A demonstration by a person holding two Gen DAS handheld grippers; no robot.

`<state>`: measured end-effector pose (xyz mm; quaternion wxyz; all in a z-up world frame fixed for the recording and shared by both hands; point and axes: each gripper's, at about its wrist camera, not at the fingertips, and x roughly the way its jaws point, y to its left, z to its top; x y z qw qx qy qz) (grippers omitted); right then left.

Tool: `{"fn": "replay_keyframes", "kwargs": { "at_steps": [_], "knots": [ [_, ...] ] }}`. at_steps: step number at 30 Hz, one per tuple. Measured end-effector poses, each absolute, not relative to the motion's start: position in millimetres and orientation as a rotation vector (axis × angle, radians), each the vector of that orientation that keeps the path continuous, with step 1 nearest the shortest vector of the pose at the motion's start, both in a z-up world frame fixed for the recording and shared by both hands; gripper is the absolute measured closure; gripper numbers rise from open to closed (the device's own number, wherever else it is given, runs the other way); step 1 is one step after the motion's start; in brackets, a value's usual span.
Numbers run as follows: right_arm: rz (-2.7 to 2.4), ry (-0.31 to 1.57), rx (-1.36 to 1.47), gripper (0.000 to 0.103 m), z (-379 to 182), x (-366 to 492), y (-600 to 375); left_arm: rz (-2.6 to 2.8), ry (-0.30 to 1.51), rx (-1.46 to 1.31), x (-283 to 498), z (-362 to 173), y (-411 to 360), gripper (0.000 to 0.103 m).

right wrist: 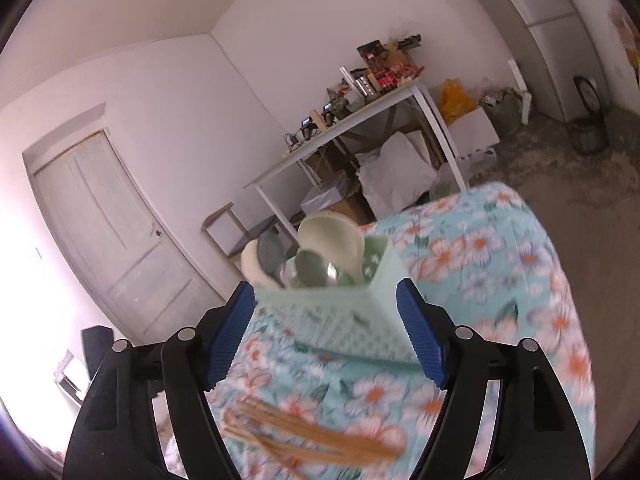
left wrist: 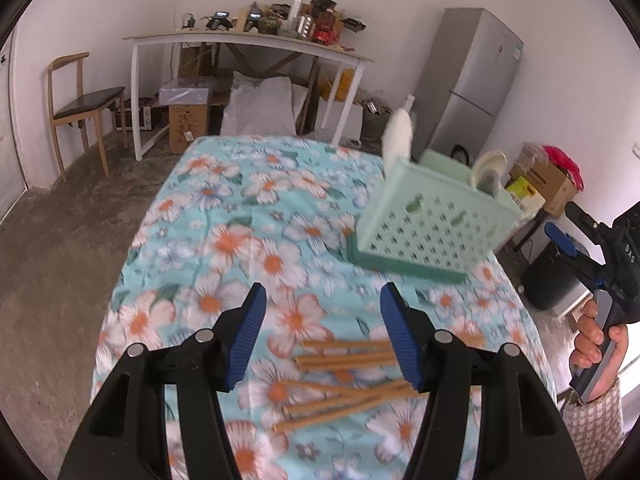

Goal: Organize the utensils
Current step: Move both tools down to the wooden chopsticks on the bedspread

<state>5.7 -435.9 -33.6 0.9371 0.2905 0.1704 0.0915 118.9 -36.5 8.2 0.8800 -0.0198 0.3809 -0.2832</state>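
A mint green perforated basket (left wrist: 432,224) stands on the flowered tablecloth (left wrist: 240,216) at the far right. Several spoons (right wrist: 316,264) in cream, green and metal stick up out of it. Several wooden chopsticks (left wrist: 344,380) lie loose on the cloth near the front edge. My left gripper (left wrist: 323,336) hangs open just above them with nothing between its pads. My right gripper (right wrist: 326,332) is open; the basket (right wrist: 340,320) shows between its fingers a little ahead, and the pads do not press on it. The chopsticks (right wrist: 304,428) lie below it. A hand (left wrist: 596,340) carries that gripper at the right edge.
Behind the table stand a white desk (left wrist: 248,40) crowded with small items, a wooden chair (left wrist: 84,100), boxes and a white bag underneath, and a grey fridge (left wrist: 472,80). A dark bin (left wrist: 552,276) sits right of the table. A pale door (right wrist: 108,232) is on the left wall.
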Motion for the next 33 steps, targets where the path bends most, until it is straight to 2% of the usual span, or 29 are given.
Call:
{"fn": "replay_keyframes", "kwargs": {
  "at_steps": [12, 18, 23, 27, 33],
  "knots": [
    [0.25, 0.574, 0.761, 0.032, -113.3, -9.7, -400.0, -0.772, 0.96, -0.053, 73.2, -29.4, -69.3, 0.046],
    [0.231, 0.666, 0.657, 0.032, -131.3, -16.0, -373.1, -0.823, 1.033, -0.046, 61.7, -44.8, -84.7, 0.046],
    [0.202, 0.696, 0.533, 0.036, -131.3, -18.3, -358.9, -0.857, 1.093, -0.115, 66.4, -54.5, -89.4, 0.046],
    [0.212, 0.71, 0.517, 0.037, -136.5, -19.8, -354.3, -0.866, 1.196, -0.278, 77.5, -72.4, -83.2, 0.047],
    [0.217, 0.727, 0.557, 0.038, -146.5, -21.7, -357.6, -0.843, 1.337, -0.718, 103.2, -102.3, -57.5, 0.047]
  ]
}}
